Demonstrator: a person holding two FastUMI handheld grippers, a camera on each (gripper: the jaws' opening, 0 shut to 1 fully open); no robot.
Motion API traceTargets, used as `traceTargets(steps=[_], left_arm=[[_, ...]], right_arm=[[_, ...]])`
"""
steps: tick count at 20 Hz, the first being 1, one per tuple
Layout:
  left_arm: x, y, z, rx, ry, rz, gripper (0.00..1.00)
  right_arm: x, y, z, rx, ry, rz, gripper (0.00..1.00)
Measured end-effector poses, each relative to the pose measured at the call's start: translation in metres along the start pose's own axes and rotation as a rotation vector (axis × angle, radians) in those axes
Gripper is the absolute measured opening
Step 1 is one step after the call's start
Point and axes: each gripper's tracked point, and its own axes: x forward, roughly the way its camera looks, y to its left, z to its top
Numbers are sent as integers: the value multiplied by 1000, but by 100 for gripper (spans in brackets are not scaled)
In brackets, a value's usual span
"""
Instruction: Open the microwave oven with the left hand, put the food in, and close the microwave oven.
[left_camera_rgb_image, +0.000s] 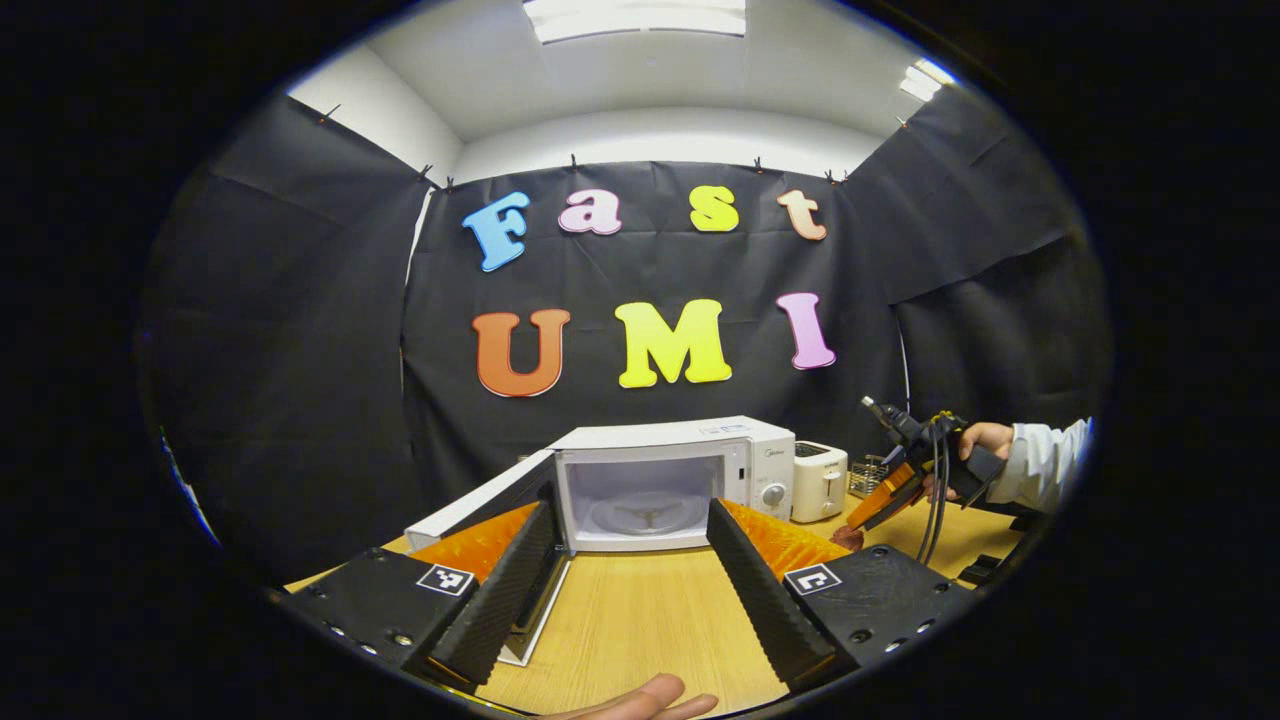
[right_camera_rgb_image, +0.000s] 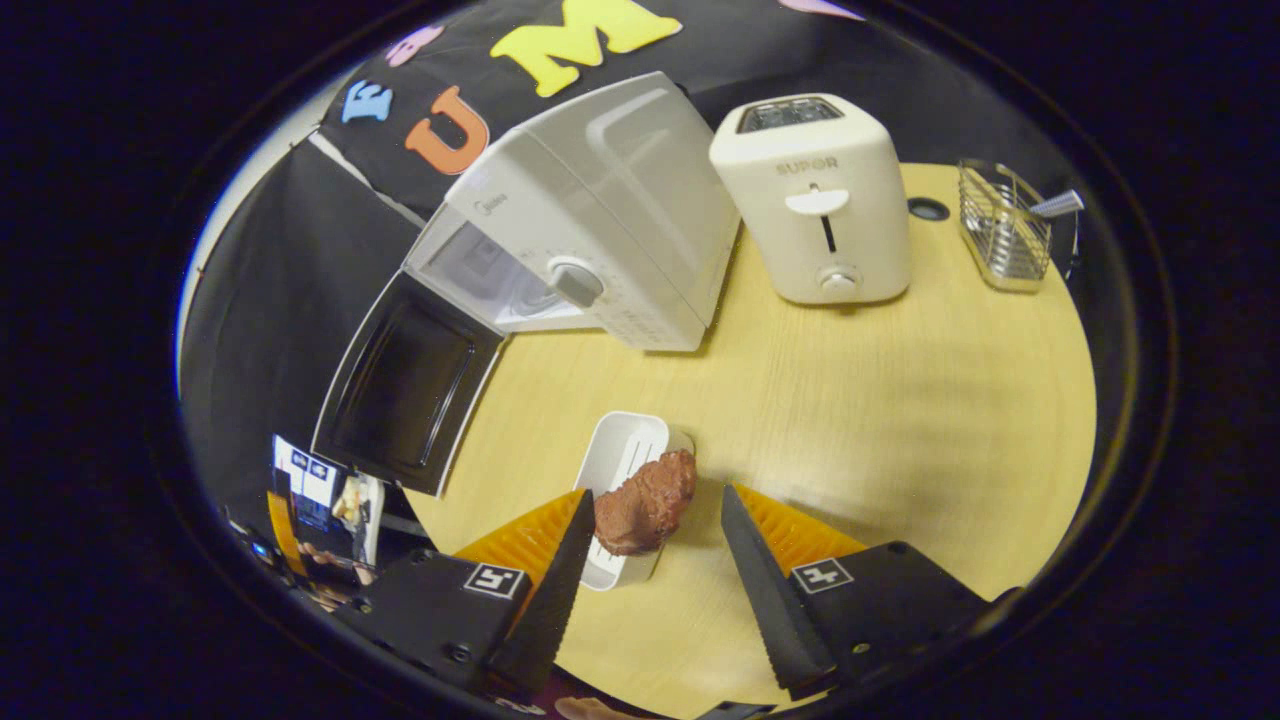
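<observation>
Fingers of the right gripper (right_camera_rgb_image: 655, 530) stand wide apart over the wooden table (right_camera_rgb_image: 900, 400), gripping nothing. One piece of brown food (right_camera_rgb_image: 645, 503) lies between them, nearer the finger seen on the left of the right gripper view and just beside it; whether they touch I cannot tell. The food rests on one small white tray (right_camera_rgb_image: 620, 470), its long axis running from near that finger up and away toward the microwave oven (right_camera_rgb_image: 590, 220). The tray's long axis runs much the same way.

One microwave oven stands beyond the food, its door (right_camera_rgb_image: 410, 385) swung fully open. One white toaster (right_camera_rgb_image: 815, 195) stands just beside the oven, and one wire basket (right_camera_rgb_image: 1000, 225) sits beyond the toaster.

In the left gripper view, the left gripper (left_camera_rgb_image: 630, 545) is also spread wide and empty, facing the oven's open cavity (left_camera_rgb_image: 640, 500).
</observation>
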Motion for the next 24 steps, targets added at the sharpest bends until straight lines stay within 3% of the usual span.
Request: traceTargets(steps=[1,2,4,5,6,7,8,10,20,24], left_arm=[[2,-4,-2,-8,10,-6,96],[8,-9,-4,-29,24,-21,96],[13,-26,-9,-77,54,-73,97],[12,-32,-10,-85,59,-84,97],[11,-32,-11,-85,61,-85,97],[9,-30,-15,-83,64,-83,97],[8,-28,-17,-82,66,-81,97],[4,-22,-19,-83,70,-68,97],[-14,10,-18,-176,21,-63,93],[-21,24,-10,-206,-17,-75,94]], right_arm=[[4,-1,1,45,20,42,69],[8,4,5,100,30,103,76],[11,10,4,197,55,187,65],[15,9,1,220,74,209,61],[18,11,-2,239,88,230,39],[21,9,-5,249,100,236,33],[19,6,-6,274,96,236,36],[15,10,-7,283,82,257,18],[-33,43,-11,199,-115,143,13],[-36,88,-23,169,-186,152,10]])
